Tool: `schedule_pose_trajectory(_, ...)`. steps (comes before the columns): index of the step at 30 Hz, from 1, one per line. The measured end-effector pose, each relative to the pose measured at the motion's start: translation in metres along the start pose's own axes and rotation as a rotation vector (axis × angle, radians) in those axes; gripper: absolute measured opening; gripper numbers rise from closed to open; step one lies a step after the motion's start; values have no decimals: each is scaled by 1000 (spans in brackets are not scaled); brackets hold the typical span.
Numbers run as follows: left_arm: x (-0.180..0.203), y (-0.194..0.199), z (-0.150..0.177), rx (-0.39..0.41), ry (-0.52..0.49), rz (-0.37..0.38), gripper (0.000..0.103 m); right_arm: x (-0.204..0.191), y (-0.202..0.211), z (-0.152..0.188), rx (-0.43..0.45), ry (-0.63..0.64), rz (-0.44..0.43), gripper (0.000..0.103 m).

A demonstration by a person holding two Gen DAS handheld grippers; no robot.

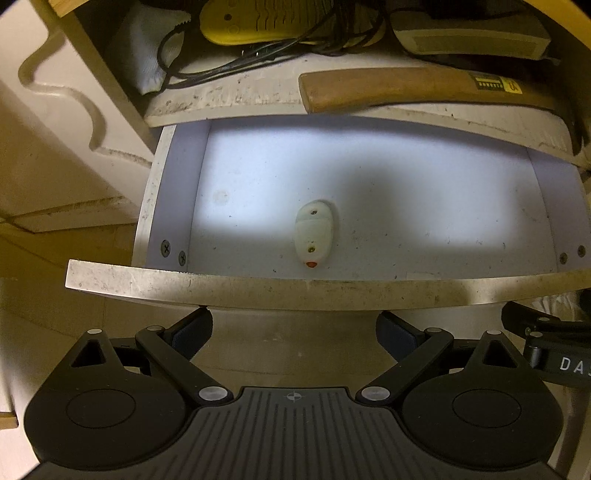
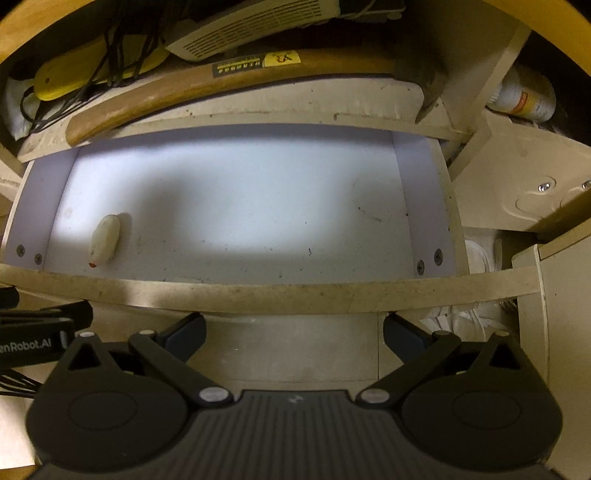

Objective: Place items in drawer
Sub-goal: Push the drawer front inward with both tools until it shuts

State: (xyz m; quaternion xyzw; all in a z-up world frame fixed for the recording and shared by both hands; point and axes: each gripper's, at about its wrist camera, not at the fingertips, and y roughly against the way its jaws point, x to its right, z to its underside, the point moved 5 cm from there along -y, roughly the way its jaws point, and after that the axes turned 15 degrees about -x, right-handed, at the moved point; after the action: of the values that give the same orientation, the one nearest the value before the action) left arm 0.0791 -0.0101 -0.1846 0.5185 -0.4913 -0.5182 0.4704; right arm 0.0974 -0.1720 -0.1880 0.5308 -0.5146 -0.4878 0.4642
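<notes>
Both tongs, left (image 1: 293, 326) and right (image 2: 294, 328), gape empty before the drawer (image 1: 258, 286); white gadget (image 1: 314, 233) lies inside, floor around it bare.

Dim, yellowish surroundings; a bright patch glares on the drawer (image 1: 258, 177) floor, with soft shadows and fisheye-bent edges.

On the shelf above, a wooden-handled hammer (image 1: 406, 90) lies across the front edge, its yellow label (image 1: 498, 84) toward three o'clock. Behind it, at eleven o'clock, a yellow plastic piece (image 1: 258, 22) sits under a tangle of black cables (image 1: 229, 62) — a grey vented box (image 1: 469, 40) lies at one o'clock. From the right-hand view, a white bottle (image 2: 524, 98) lies on its side at two o'clock.
</notes>
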Motion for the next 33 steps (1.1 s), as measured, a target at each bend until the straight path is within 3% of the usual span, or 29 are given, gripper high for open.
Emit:
schedule_pose_trajectory(24, -5, -3, 2, 5, 45, 49, 98, -8, 1, 0, 22, 8, 4, 103)
schedule_pose_trajectory(33, -4, -9, 1, 12, 38, 35, 98, -10, -4, -1, 25, 7, -5, 103)
